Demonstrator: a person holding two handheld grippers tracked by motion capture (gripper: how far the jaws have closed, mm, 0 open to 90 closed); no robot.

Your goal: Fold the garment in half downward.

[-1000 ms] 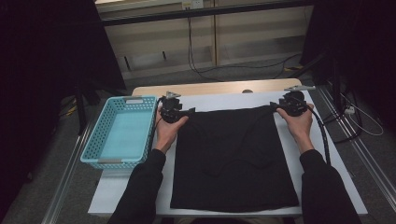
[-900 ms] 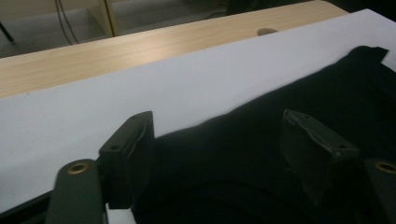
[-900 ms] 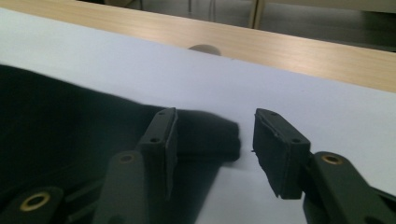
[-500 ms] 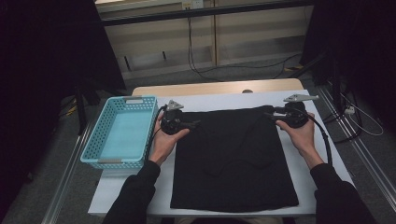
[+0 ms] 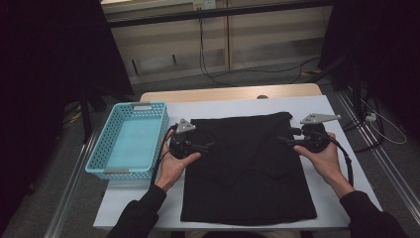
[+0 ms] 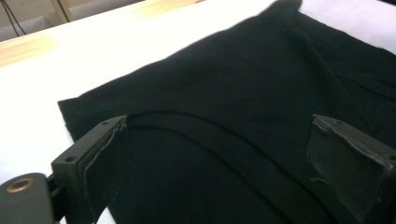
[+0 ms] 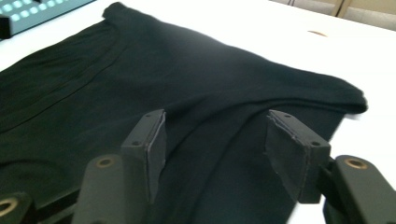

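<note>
Black cloth [image 5: 247,168] lies flat on the white bench [image 5: 341,198], spread between both grippers. Left gripper [image 5: 207,147] released, its jaws have just been opening, wide apart over the cloth's edge, pads clear of the fabric. Right gripper [image 5: 283,140] released too, jaws just opened further, cloth edge below and ahead of them, not pinched. Blue basket [image 5: 130,141] sits just outside the left gripper.

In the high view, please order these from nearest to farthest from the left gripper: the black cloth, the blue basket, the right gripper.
From the left gripper:
1. Black cloth, directly beneath its fingers.
2. Blue basket, just beside it, at the table's left edge.
3. Right gripper, across the cloth.
</note>
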